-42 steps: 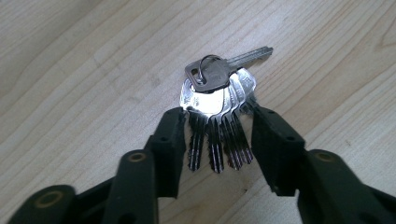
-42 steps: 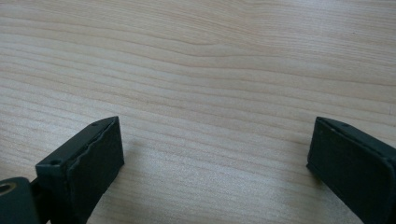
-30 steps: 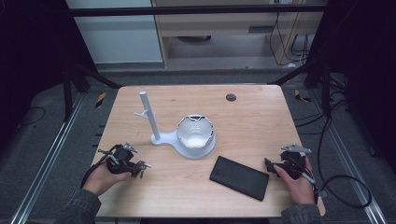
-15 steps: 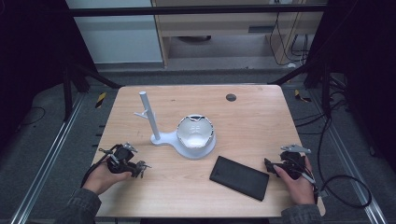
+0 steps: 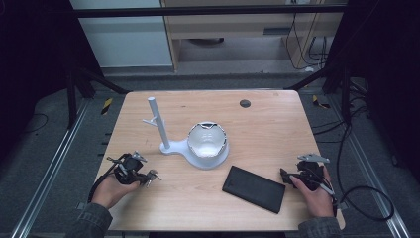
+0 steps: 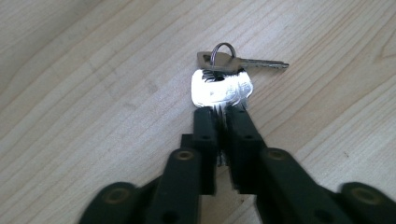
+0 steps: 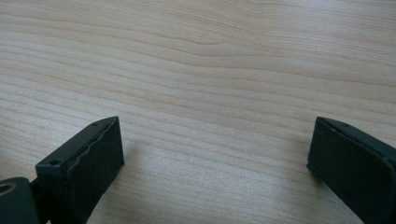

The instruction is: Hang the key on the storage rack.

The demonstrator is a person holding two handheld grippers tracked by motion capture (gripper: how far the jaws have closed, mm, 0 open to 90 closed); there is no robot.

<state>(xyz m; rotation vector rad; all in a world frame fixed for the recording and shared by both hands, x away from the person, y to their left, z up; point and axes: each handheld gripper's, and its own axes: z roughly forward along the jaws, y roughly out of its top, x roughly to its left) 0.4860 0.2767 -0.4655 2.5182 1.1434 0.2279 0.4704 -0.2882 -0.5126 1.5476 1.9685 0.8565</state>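
While both hands sit at the near edge of the bench, the left gripper is near the near-left corner, jaws pinched nearly together on a shiny silver tag. Tag hangs on a split ring with a silver key; key lies flat on the wood just past the jaw tips, blade pointing right in the left gripper view. In the high view the key set shows as a small glint at the gripper tip, too small to resolve.

Right gripper is near the near-right corner, jaws spread wide, nothing between them, bare wood under and ahead. Right hand wraps its body, tips pointing toward the bench middle.

Black flat rectangular case lies just beside the right gripper's tips, on its left, skewed to the near edge. Can't tell if they touch.

Farther in, about mid-bench: white stand with an upright post and a short side peg, on a flat white base. White bowl-shaped piece sits on that base, right of the post.

Small dark round disc sits near the far edge, well apart from everything else.
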